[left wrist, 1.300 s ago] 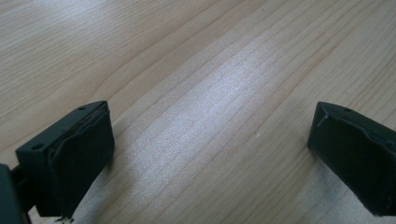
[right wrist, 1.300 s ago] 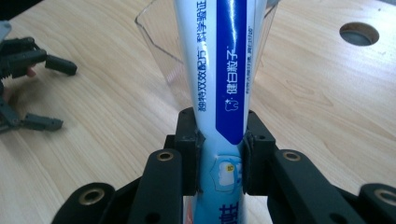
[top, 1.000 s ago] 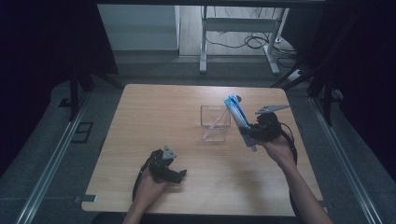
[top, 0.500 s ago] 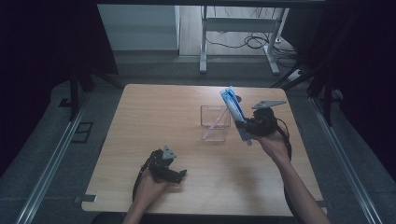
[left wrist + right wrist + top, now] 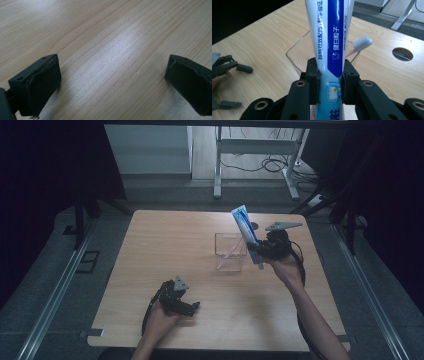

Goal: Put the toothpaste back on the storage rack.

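A blue-and-white toothpaste tube (image 5: 246,231) stands tilted in my right gripper (image 5: 257,251), whose jaws are shut on its lower part (image 5: 329,75). It hangs just right of a clear plastic cup (image 5: 229,251) that holds a pink toothbrush (image 5: 231,251); the brush's white head (image 5: 362,43) shows behind the tube. My left gripper (image 5: 186,299) rests on the table near the front edge, open, with bare wood between its fingers (image 5: 37,82).
The wooden table (image 5: 165,245) has a round cable hole (image 5: 402,53) at its far right. A metal desk frame (image 5: 255,155) and cables stand on the floor beyond. Dark rails run along both sides.
My right gripper has carried the toothpaste tube a little to the left and slightly up, closer to the cup. The left gripper has stayed where it was.
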